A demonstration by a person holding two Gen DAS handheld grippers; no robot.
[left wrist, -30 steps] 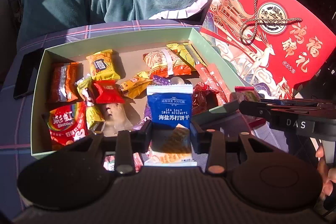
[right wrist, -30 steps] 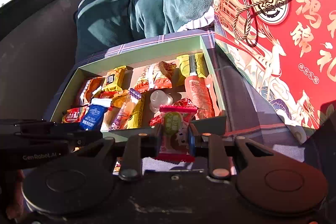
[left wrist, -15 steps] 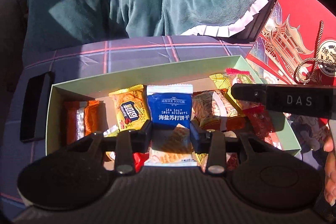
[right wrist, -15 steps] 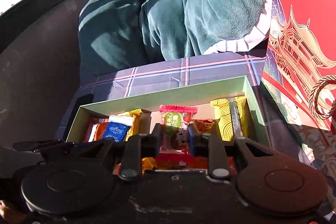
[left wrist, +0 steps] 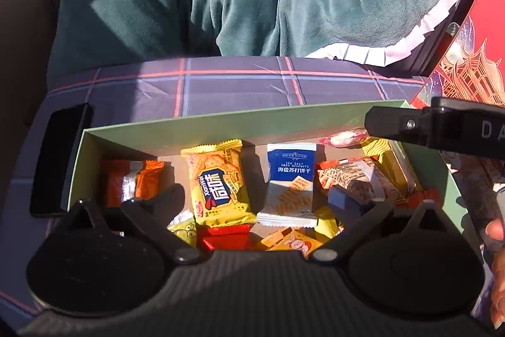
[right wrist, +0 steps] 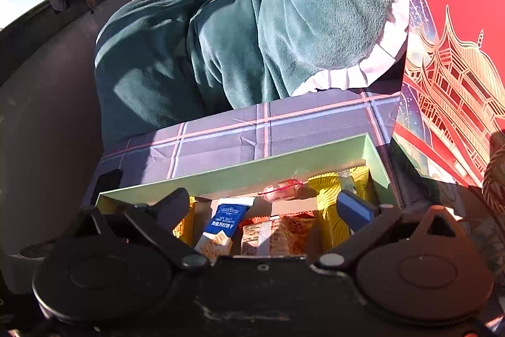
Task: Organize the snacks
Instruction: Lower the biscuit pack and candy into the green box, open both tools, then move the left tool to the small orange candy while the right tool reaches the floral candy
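Left wrist view shows the left gripper (left wrist: 255,198) spread wide and holding nothing, hanging over the green box (left wrist: 221,123), where the blue soda-biscuit packet (left wrist: 290,183) lies loose beside a yellow cracker packet (left wrist: 219,182). Right wrist view shows the right gripper (right wrist: 268,207) likewise splayed and empty above the same box, with a pink-red candy packet (right wrist: 282,190) lying against the far wall. A red gift box (right wrist: 454,52) stands just right of the green one on a plaid cloth (left wrist: 236,84).

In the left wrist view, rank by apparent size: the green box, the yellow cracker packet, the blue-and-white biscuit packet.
1. green box
2. yellow cracker packet
3. blue-and-white biscuit packet
The two packets look close in size; the yellow seems slightly bigger, though it may simply lie nearer the camera.
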